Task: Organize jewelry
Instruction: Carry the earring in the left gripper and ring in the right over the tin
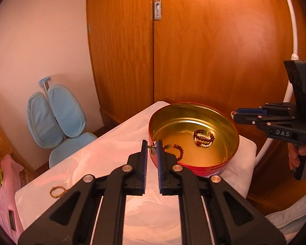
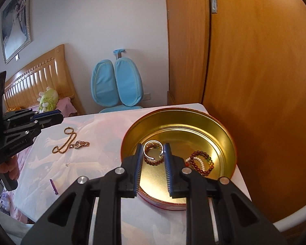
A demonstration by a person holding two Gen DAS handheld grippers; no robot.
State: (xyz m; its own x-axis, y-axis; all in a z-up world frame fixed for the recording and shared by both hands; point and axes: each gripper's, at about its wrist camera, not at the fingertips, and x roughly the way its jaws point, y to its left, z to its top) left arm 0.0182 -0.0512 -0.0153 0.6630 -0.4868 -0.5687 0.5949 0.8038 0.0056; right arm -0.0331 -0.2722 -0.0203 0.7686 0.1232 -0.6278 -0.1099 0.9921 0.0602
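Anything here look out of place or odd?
Mostly tidy. A gold chain lies tangled on the table outside the tin, and a small purple piece sits loose near the table's edge.

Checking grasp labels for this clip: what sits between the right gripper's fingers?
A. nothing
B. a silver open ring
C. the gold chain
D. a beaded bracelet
B: in the right wrist view the silver open ring spans the gap between the fingers of the right gripper, while the gold chain lies out on the cloth and the beaded bracelets lie in the tin.
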